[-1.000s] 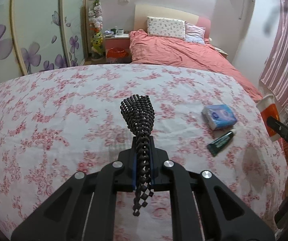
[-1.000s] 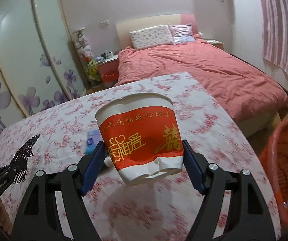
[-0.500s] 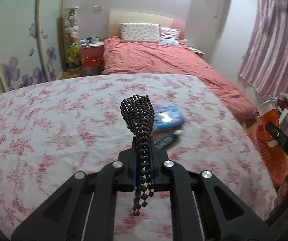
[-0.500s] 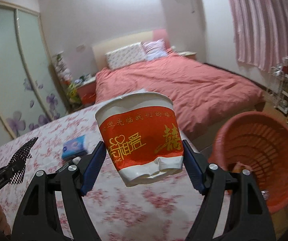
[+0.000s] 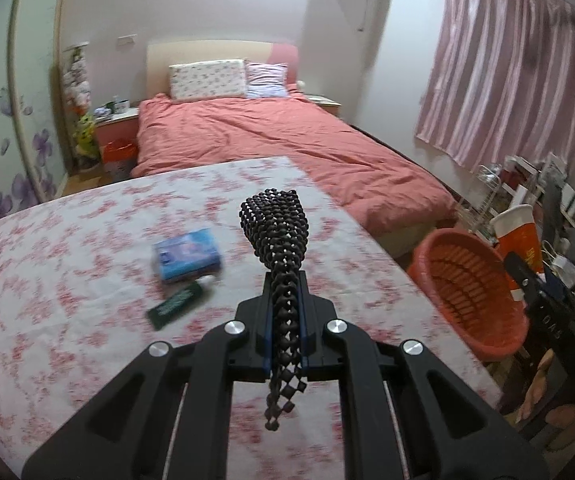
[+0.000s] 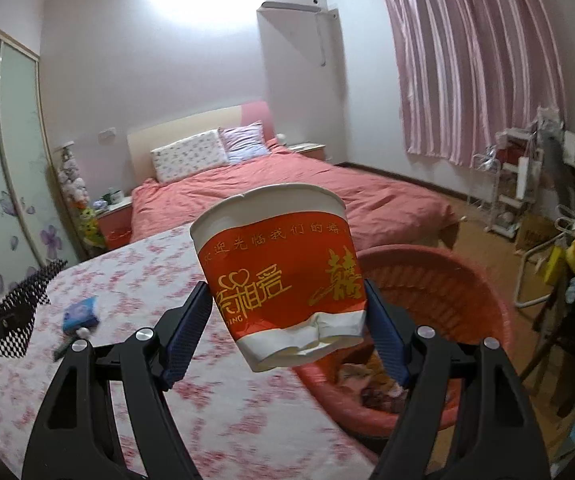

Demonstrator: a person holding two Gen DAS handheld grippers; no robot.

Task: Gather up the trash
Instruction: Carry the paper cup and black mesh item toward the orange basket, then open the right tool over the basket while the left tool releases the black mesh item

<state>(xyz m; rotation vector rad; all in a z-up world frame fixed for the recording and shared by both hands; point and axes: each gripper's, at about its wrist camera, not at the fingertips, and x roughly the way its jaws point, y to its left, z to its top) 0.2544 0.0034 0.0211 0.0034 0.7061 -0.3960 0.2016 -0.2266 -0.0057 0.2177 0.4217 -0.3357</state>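
Note:
My right gripper (image 6: pixel 287 308) is shut on a crumpled red and white paper cup (image 6: pixel 279 276), held in the air at the near rim of the orange trash basket (image 6: pixel 467 280). The cup (image 5: pixel 521 234) and basket (image 5: pixel 467 284) also show in the left wrist view, right of the table. My left gripper (image 5: pixel 285 312) is shut on a black mesh net piece (image 5: pixel 277 232) above the floral table (image 5: pixel 67 280). A blue tissue pack (image 5: pixel 187 254) and a dark green tube (image 5: pixel 177 302) lie on the table to the left of that gripper.
A bed with a pink cover (image 5: pixel 267 140) stands beyond the table. Pink curtains (image 6: pixel 467 60) hang at the right wall. A cluttered rack and shelves (image 6: pixel 527 184) stand at the far right. The basket holds some trash (image 6: pixel 371 388). Wardrobe doors (image 6: pixel 7 180) line the left.
Both grippers have swung to the right. The cup now sits over the near rim of the basket, and the basket has come fully into the left wrist view.

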